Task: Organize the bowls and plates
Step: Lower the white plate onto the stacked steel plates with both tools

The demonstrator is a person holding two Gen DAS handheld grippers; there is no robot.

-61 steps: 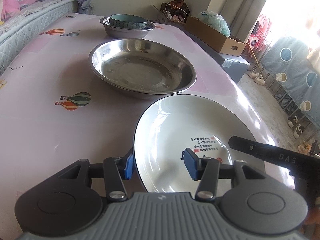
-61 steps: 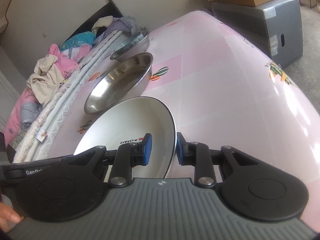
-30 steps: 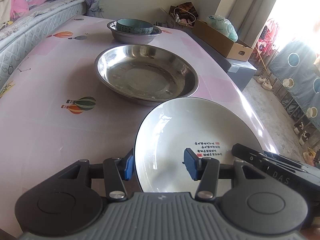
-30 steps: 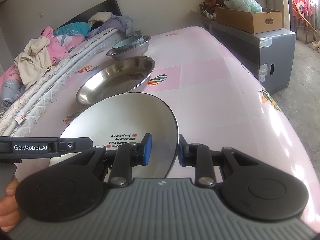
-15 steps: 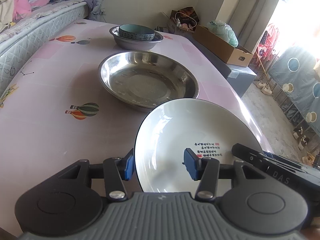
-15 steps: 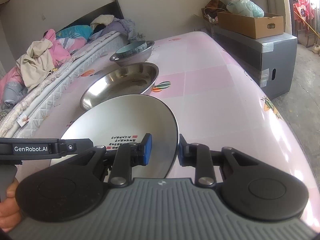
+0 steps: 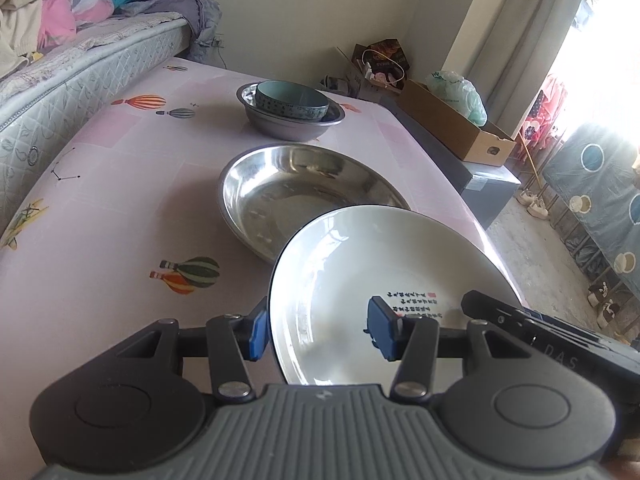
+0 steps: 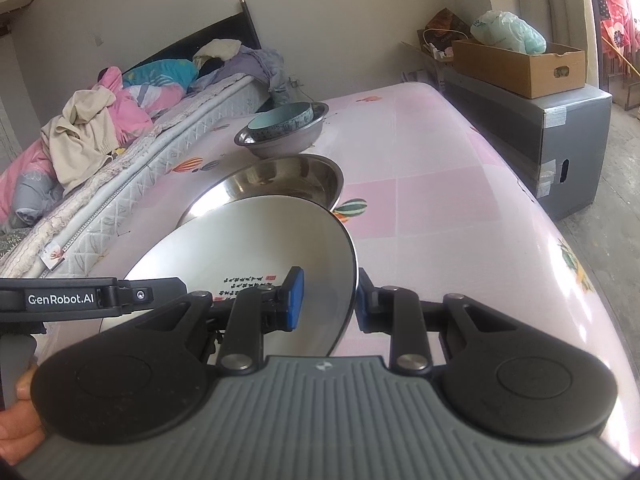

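Observation:
A white plate [image 7: 360, 264] with black script and a red seal is held in the air above the pink table [image 7: 100, 208]. My left gripper [image 7: 320, 330] is shut on its left rim. My right gripper [image 8: 328, 298] is shut on the plate's [image 8: 256, 248] right rim. The plate's far edge overlaps the near rim of a wide steel dish [image 7: 296, 192] on the table, which also shows in the right wrist view [image 8: 288, 176]. Farther back a teal bowl [image 7: 292, 100] sits inside a small steel bowl [image 7: 288, 124].
A mattress [image 7: 60, 92] with piled clothes [image 8: 92, 120] runs along the table's left side. A grey cabinet [image 8: 552, 140] with a cardboard box [image 8: 520, 64] stands past the table's far right edge. The floor [image 7: 532, 256] lies to the right.
Both grippers have lifted the white plate and carried it forward, so its far edge now overlaps the wide steel dish. The views sit higher above the table.

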